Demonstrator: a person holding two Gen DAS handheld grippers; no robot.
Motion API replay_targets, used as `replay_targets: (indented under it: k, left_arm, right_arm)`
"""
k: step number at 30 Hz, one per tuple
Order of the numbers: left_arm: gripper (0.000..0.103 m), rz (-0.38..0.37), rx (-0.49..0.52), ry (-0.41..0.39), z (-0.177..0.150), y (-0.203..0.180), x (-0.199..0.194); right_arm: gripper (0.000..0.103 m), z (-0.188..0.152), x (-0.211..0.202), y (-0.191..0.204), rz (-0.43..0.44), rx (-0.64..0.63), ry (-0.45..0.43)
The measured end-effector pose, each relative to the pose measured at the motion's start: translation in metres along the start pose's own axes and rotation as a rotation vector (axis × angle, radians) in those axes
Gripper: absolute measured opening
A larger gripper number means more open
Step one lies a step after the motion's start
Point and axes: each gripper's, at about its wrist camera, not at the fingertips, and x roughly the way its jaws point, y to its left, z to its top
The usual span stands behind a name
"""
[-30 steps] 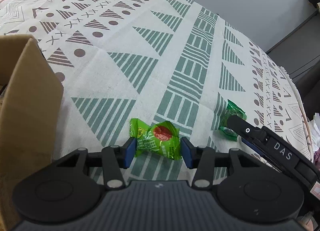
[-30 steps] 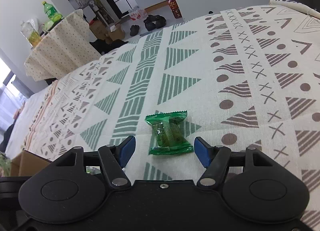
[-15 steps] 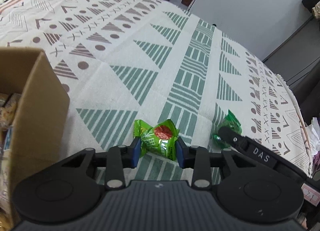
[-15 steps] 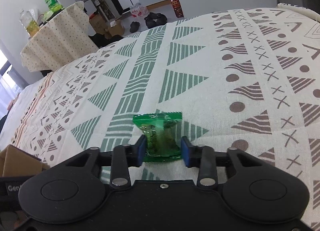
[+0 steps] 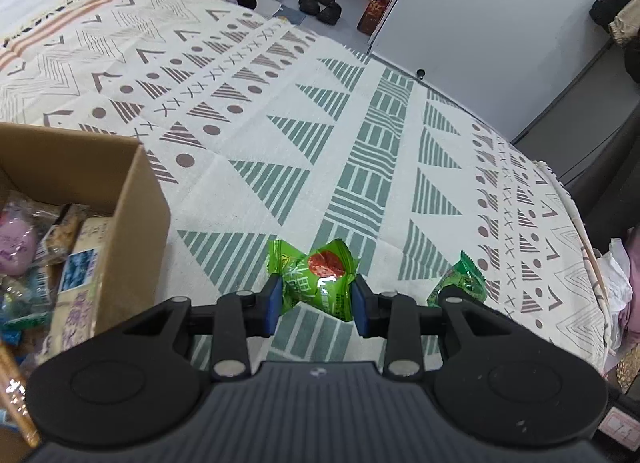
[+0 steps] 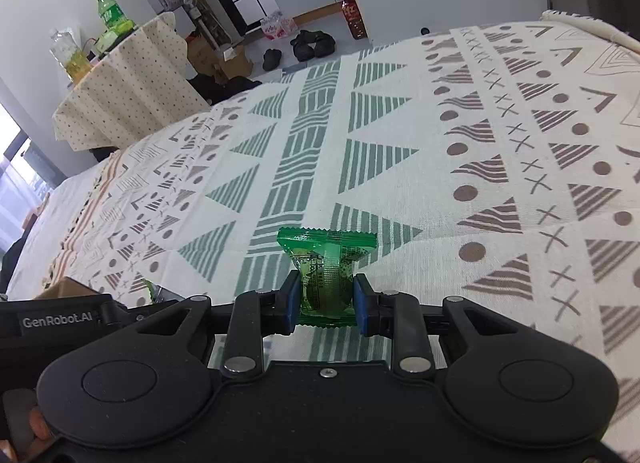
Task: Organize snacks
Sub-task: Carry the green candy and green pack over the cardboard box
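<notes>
My left gripper point(image 5: 316, 301) is clamped on a bright green candy point(image 5: 318, 279) with a red spot on its wrapper; the blue pads point(image 5: 273, 303) press its two sides, the jaws having just been closing onto it, and the candy hangs clear of the cloth point(image 5: 280, 135). To the left, near me, stands a cardboard box point(image 5: 132, 223) with mixed snack packs point(image 5: 48, 247) inside. To the right of my left gripper, the tip of my other tool carries a darker green wrapper point(image 5: 460, 283).

My right gripper point(image 6: 326, 303) is squeezed on that dark green candy point(image 6: 326, 263); its jaws have just been closing too, and the pads point(image 6: 362, 303) pinch the wrapper's middle so the crimped far end fans out above them. It sits over the green-striped band of the cloth point(image 6: 480, 123). At the far left stands a dotted table point(image 6: 128, 83) with bottles point(image 6: 108, 15) on it. Shoes point(image 6: 312, 43) lie on the floor beyond the cloth.
</notes>
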Motion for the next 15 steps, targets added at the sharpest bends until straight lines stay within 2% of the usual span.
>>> replay_targets:
  k: [15]
  left_arm:
    - [0.035, -0.023, 0.049, -0.076, -0.022, 0.006, -0.075]
  right_arm:
    - [0.027, -0.013, -0.07, 0.016, 0.025, 0.07, -0.094]
